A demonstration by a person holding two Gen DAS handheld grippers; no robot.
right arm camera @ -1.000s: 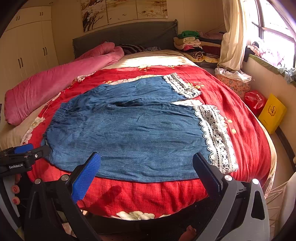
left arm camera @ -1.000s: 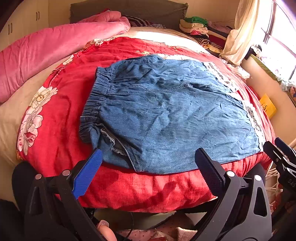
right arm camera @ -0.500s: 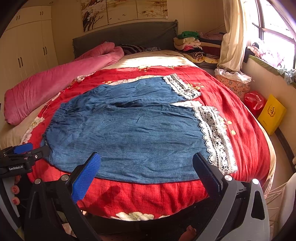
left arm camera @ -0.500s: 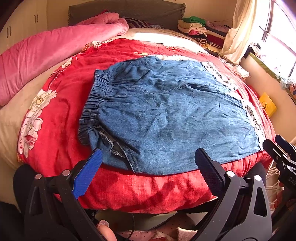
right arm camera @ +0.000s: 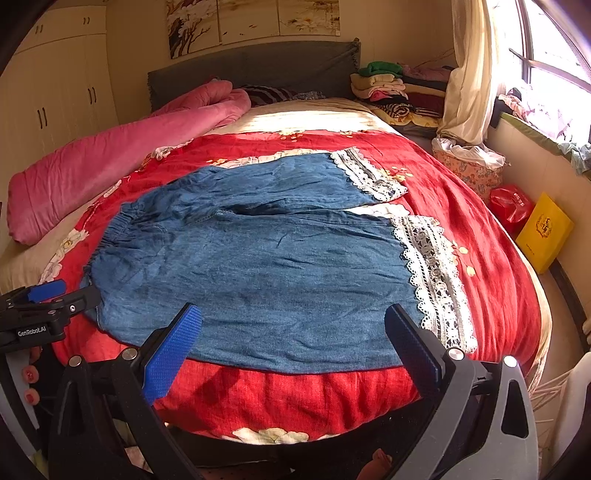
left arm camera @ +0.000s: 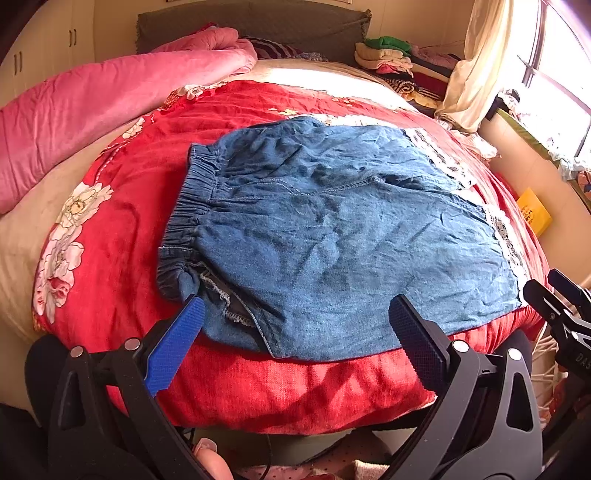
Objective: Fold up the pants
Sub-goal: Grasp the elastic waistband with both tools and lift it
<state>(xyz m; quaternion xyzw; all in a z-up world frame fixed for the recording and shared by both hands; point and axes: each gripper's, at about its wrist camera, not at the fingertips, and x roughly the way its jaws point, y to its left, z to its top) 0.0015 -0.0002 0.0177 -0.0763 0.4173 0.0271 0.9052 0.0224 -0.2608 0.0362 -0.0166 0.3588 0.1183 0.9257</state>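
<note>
Pants (right arm camera: 258, 273) lie flat across the red quilt (right arm camera: 303, 391), legs side by side, no fold yet. Left gripper (left arm camera: 295, 325) and right gripper (right arm camera: 293, 328) hover at the quilt's near edge, both spread wide, empty.

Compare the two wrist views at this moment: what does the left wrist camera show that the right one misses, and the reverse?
Only the left wrist view shows the frayed pocket opening near the waistband. Only the right wrist view shows the wall paintings, the red bag on the floor, and both lace-trimmed hems in full. Both show the denim pants laid flat on the red quilt, the pink duvet, the yellow bag, and the left gripper and right gripper open, holding nothing.
</note>
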